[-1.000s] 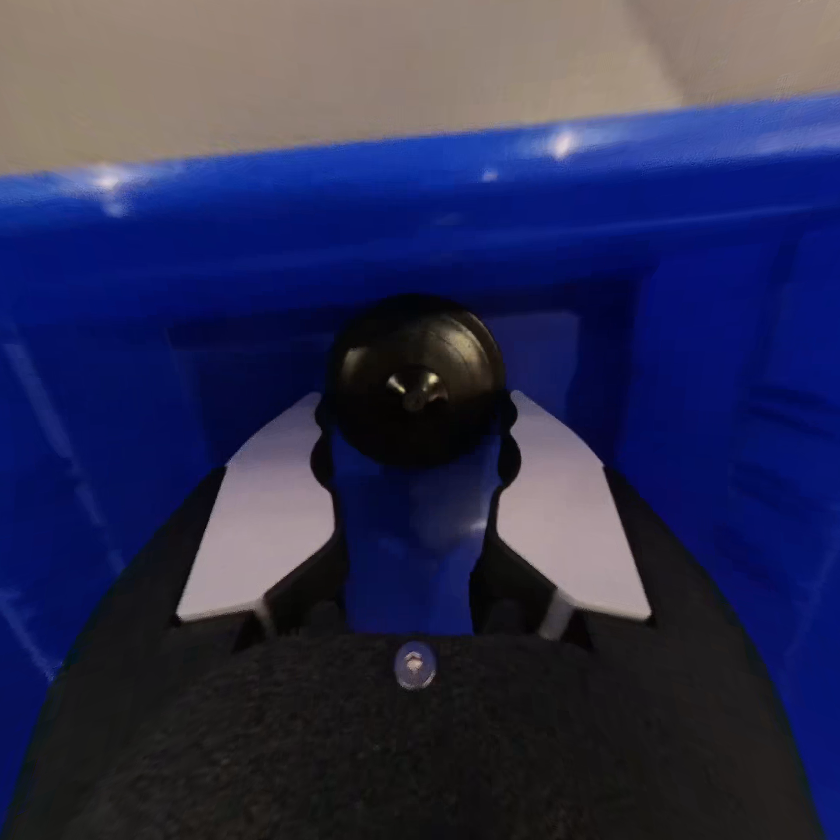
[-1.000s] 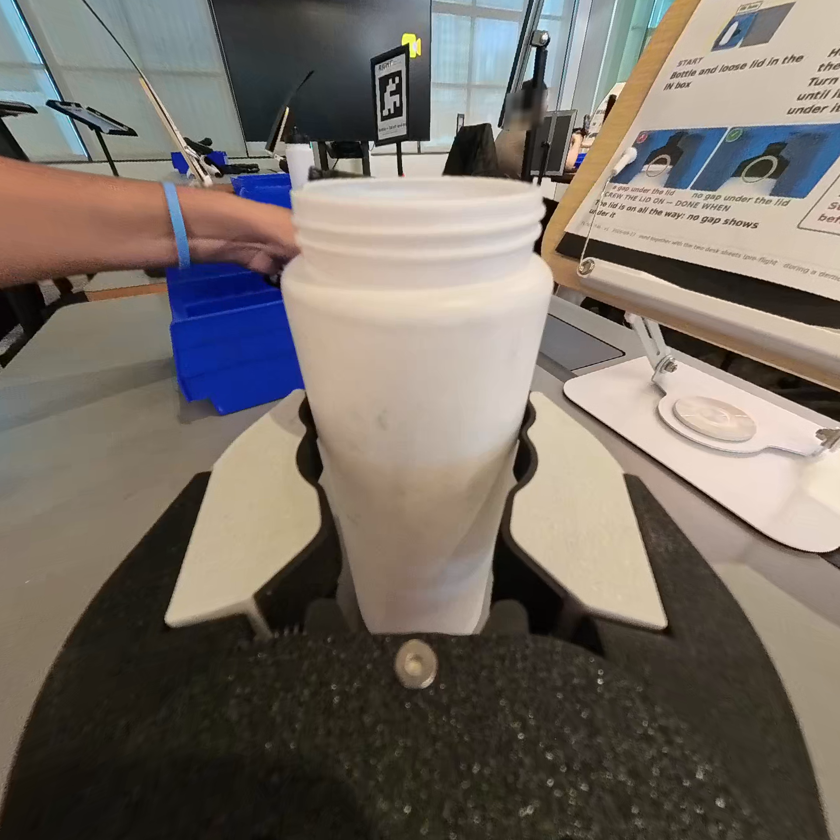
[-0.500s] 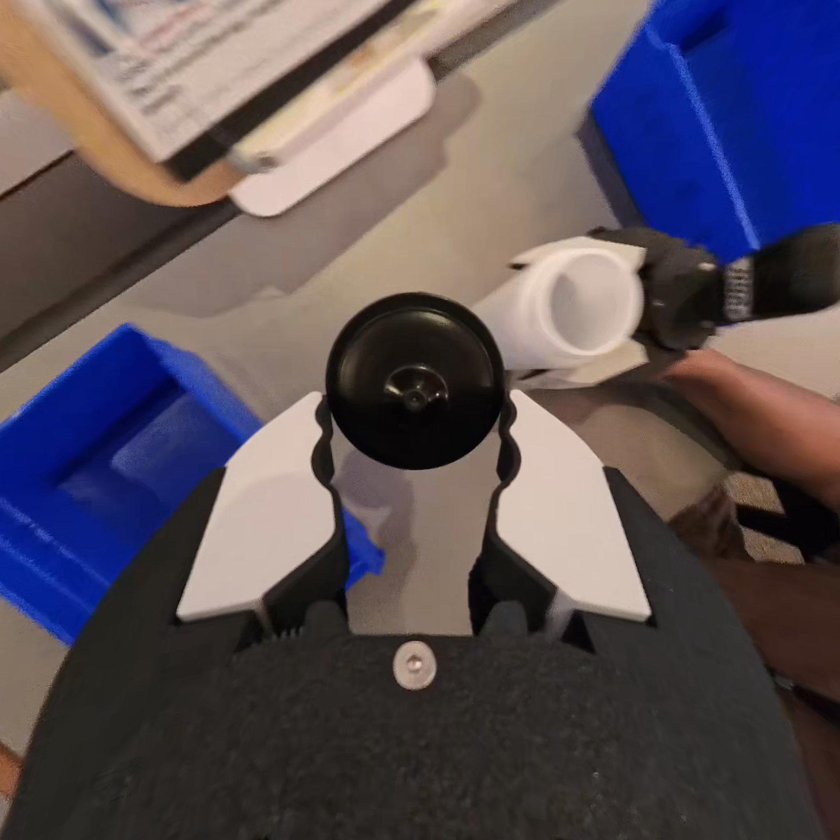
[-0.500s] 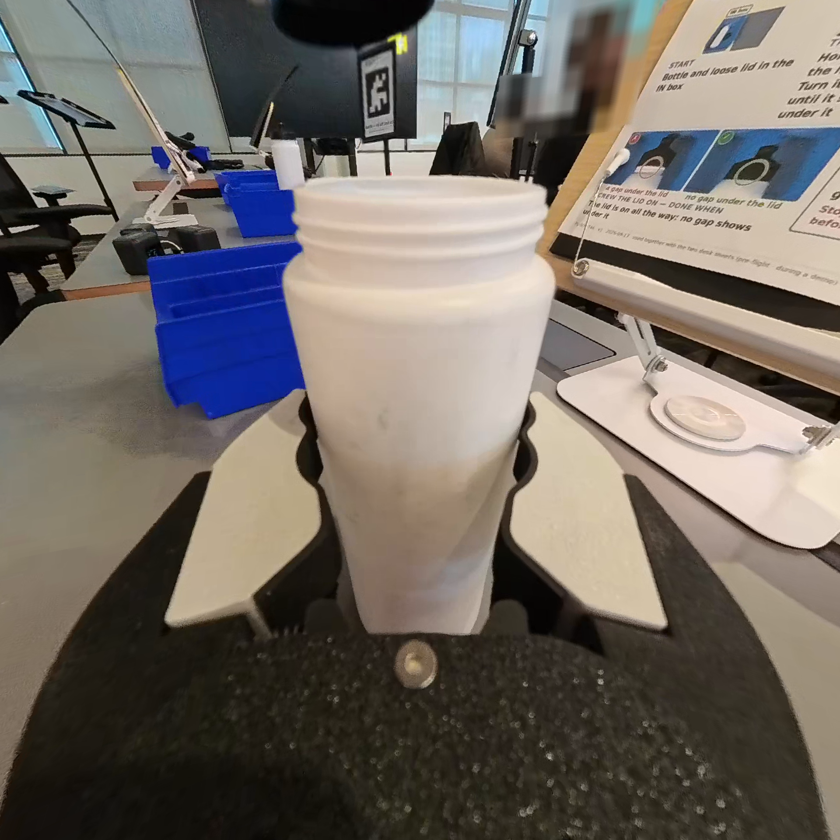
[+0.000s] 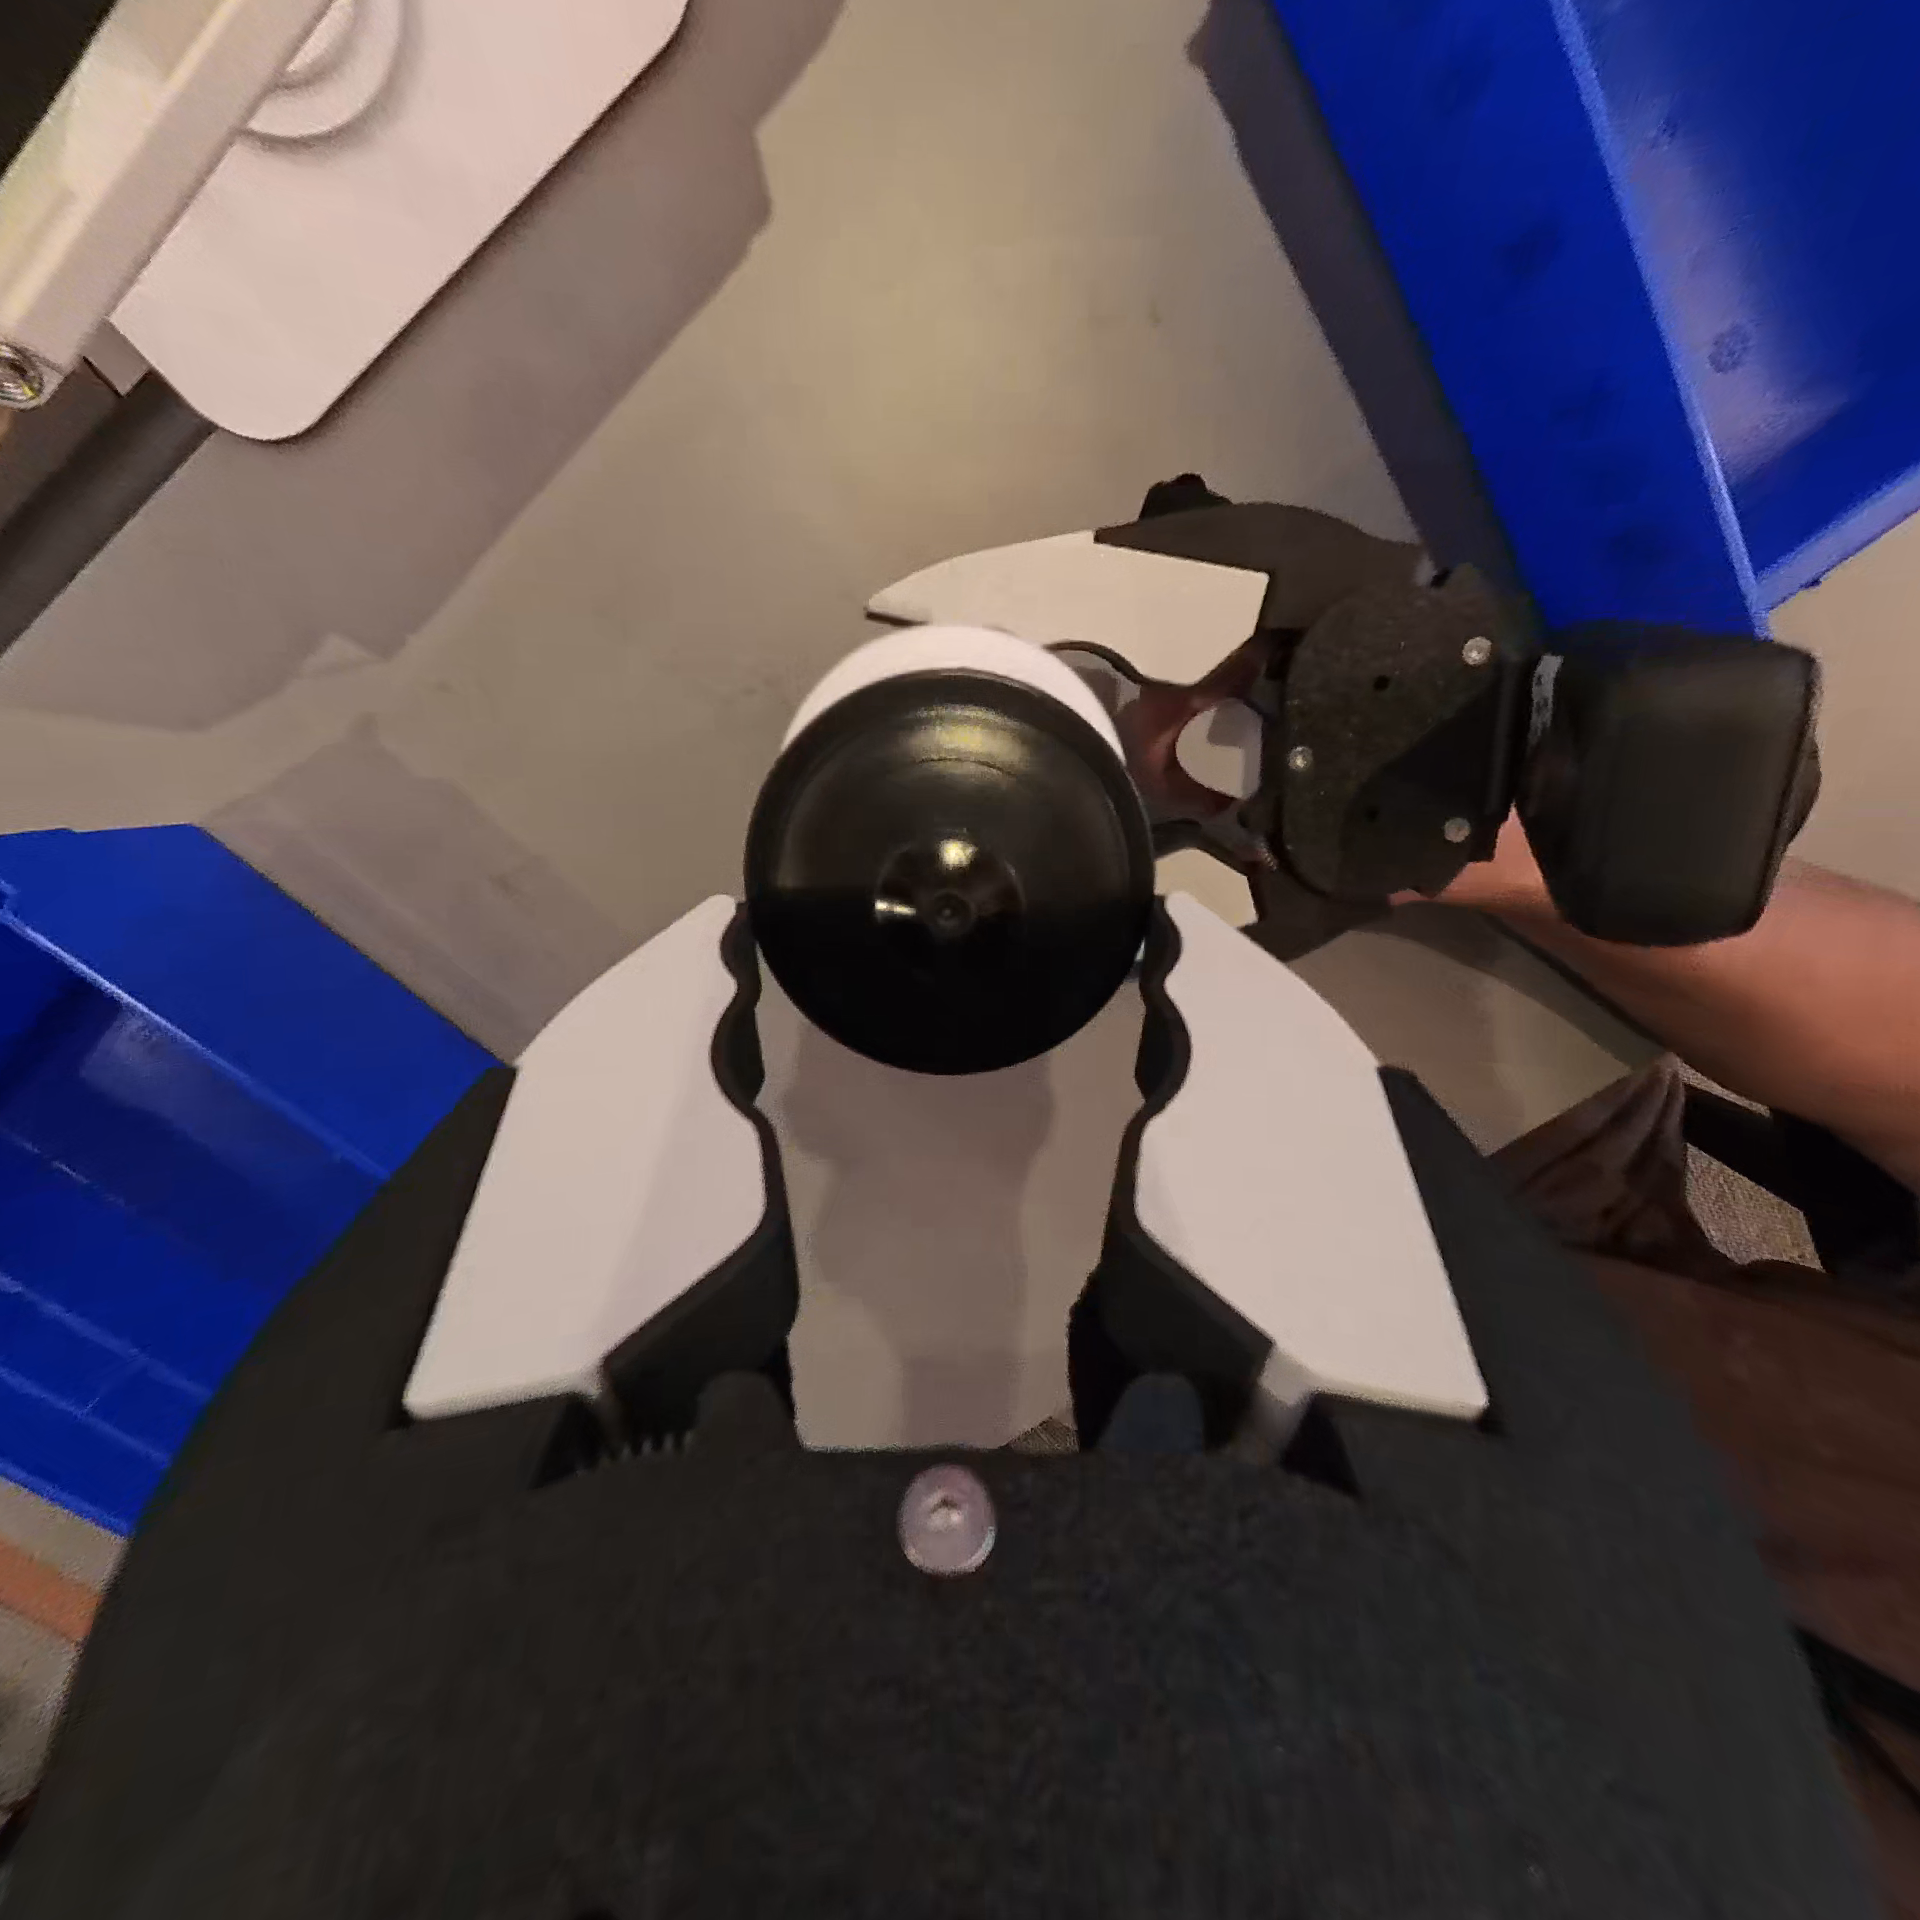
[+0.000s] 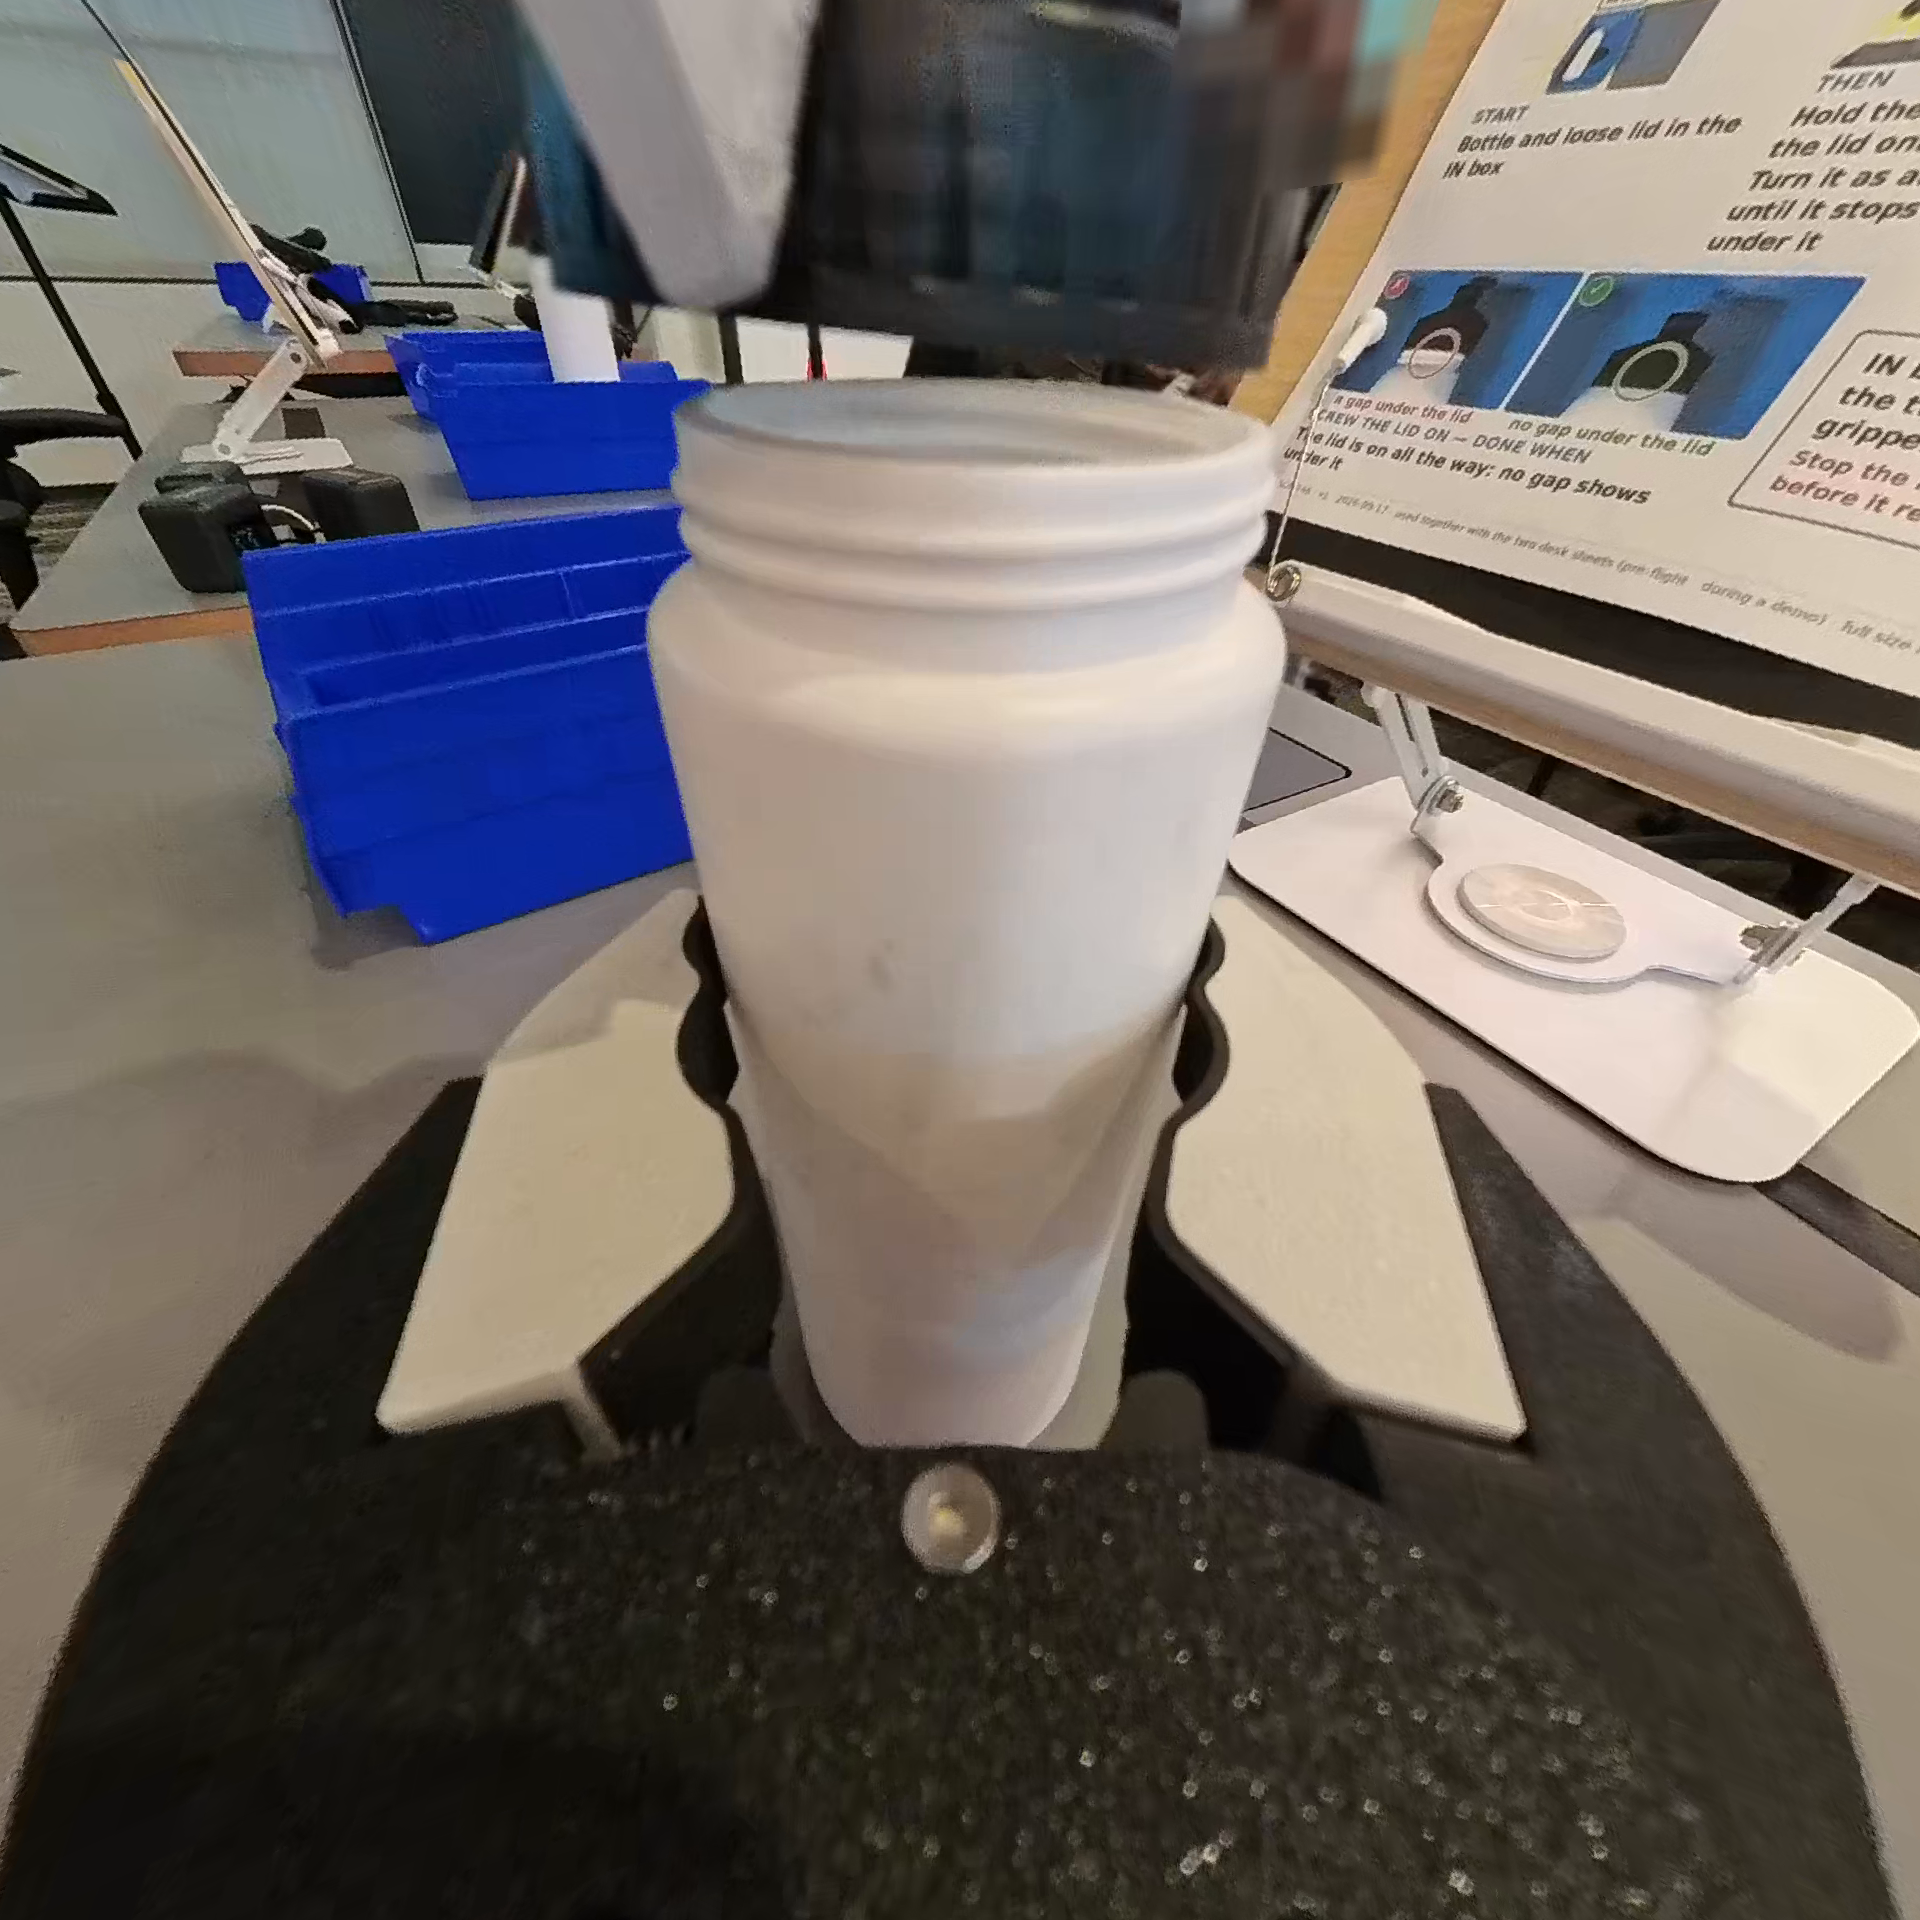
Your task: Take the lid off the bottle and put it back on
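We grip the black lid [image 5: 948, 871] in our left gripper [image 5: 948, 935], both fingertips pressed against its rim, and we look straight down over its top. Directly beneath it shows a crescent of the white bottle [image 5: 940, 655], so the lid sits almost on the bottle's upright long axis, shifted only slightly toward the near side of the mouth. From our right gripper [image 6: 956, 997], clamped on the bottle's [image 6: 966, 831] lower body with a finger on each side, the lid [image 6: 1039, 301] hangs just above the open threaded mouth [image 6: 971, 436], apart from it, with a sliver of background between. We judge the next move to be a short descent along that axis, then a turn to catch the threads; a small tilt or offset could cross-thread it.

The lid's underside and its threads are hidden from us, and in the right wrist view the lid and left gripper are cut off at the top and smeared by blur. Blue bins [image 6: 468, 707] stand behind, and an instruction board on a white stand [image 6: 1558, 1018] lies to the right.
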Demonstrator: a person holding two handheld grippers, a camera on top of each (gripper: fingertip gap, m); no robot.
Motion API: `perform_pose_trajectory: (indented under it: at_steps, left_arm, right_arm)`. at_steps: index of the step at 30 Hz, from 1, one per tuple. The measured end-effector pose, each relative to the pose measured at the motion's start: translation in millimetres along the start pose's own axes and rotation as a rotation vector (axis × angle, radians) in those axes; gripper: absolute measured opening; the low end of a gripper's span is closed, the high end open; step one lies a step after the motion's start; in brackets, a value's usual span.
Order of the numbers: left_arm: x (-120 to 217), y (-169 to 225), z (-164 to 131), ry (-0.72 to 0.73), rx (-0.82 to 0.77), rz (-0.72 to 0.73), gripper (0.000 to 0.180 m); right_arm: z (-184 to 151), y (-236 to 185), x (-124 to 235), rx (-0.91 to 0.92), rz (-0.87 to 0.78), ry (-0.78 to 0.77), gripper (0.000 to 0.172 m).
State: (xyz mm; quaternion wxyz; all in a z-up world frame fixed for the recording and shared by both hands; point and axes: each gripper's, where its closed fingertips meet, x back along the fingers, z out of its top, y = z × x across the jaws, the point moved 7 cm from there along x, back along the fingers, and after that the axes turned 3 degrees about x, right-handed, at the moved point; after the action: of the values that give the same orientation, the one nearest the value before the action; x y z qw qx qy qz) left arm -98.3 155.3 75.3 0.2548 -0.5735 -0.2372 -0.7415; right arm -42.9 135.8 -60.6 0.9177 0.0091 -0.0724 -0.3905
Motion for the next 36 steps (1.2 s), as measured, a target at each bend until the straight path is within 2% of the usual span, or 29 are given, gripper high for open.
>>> perform_pose_trajectory:
  at_steps: [9,13,23,31,36]
  left_arm:
    - [-11,0,4,-0.065,0.075,-0.016,0.07]
    - [-11,1,3,-0.093,0.052,0.009,0.07]
    - [-9,-5,2,-0.276,-0.349,-0.01,0.07]
    - [-12,-2,15,-0.427,-0.646,0.022,0.07]
    - [-13,1,19,-0.499,-0.916,0.051,0.07]
  right_arm:
    - [1,-1,0,0.003,-0.015,-0.037,0.084]
    - [2,-2,0,0.009,-0.022,-0.054,0.084]
    - [4,-7,-2,0.052,-0.002,-0.058,0.084]
    - [4,-5,-2,0.033,-0.014,-0.06,0.084]
    - [4,-5,-1,0.031,-0.02,-0.067,0.084]
